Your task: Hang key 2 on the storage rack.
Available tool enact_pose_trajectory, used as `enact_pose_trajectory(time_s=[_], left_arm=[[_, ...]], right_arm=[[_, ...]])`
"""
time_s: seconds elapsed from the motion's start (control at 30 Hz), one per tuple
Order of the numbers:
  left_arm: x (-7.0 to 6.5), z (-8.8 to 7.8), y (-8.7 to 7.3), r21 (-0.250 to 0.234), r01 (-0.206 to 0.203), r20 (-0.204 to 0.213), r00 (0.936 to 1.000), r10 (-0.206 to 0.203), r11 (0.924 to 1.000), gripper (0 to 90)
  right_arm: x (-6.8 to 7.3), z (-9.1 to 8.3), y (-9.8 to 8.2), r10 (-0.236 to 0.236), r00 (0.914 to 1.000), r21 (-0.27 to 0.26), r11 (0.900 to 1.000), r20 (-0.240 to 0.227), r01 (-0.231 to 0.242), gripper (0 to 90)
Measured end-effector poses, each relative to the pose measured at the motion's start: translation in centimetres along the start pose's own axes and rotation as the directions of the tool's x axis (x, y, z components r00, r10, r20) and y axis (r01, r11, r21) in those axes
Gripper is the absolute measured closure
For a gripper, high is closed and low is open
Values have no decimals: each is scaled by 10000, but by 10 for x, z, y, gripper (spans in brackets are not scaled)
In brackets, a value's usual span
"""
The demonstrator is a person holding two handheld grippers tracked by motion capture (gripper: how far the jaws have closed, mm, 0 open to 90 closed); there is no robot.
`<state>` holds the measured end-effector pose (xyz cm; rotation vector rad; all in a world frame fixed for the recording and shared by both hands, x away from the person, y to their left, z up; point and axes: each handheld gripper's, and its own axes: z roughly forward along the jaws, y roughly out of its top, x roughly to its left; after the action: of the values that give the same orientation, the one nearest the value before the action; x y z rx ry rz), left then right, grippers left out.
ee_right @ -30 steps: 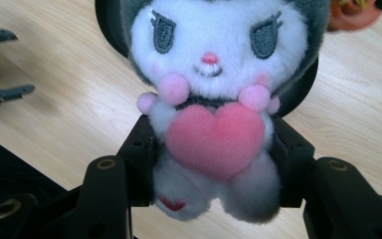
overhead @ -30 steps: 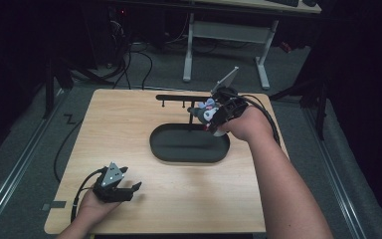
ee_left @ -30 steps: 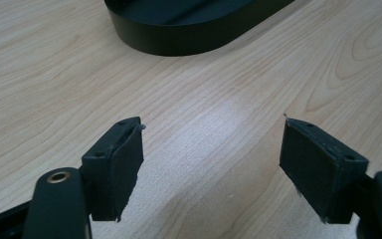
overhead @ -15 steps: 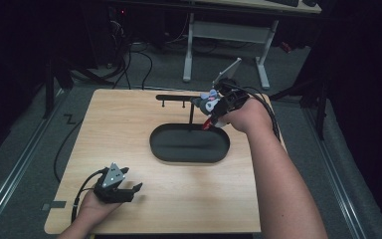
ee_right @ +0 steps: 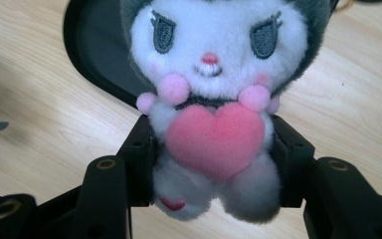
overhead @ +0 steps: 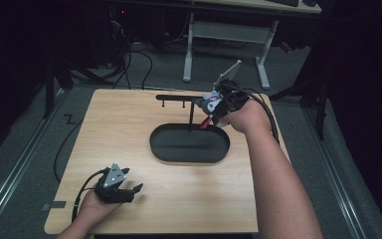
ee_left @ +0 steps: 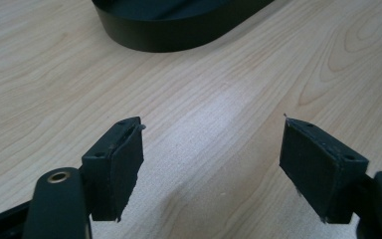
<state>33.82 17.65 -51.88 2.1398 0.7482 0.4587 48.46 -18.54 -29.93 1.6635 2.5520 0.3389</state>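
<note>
A small plush toy [ee_right: 214, 114] with a white face, grey hood and pink heart sits between the pads of my right gripper [ee_right: 214, 167], which is shut on its body. In the high view the plush toy [overhead: 210, 107] hangs in my right gripper [overhead: 213, 110] above the far right rim of the black oval tray [overhead: 189, 154], close to a black hanging rack [overhead: 179, 98]. My left gripper [overhead: 132, 191] rests on the wooden table [overhead: 129, 129] near the front left. Its pads [ee_left: 117, 167] stand wide apart over bare wood, so my left gripper [ee_left: 211, 169] is open.
The black rack's upright post [overhead: 191, 113] stands at the tray's far rim, with small hooks under its bar. Cables trail from both grippers. A white-legged desk [overhead: 224, 35] stands beyond the table. The tray's wall [ee_left: 179, 30] lies ahead of the left gripper.
My right gripper with the plush toy has shifted slightly toward the far side of the table, nearer the rack's post. The left gripper has stayed where it was.
</note>
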Motion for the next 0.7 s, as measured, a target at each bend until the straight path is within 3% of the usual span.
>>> enact_pose_trajectory(time_s=[0.2,0.7], left_arm=[[-3,0,0,61,-144,52,9999,143,9999,263],[-6,3,0,170,-294,102,9995,292,9994,266]], right_arm=[[-6,18,-13,99,9998,538,9985,-145,-91,481],[-8,43,-24,63,9993,859,9963,-355,-32,480]])
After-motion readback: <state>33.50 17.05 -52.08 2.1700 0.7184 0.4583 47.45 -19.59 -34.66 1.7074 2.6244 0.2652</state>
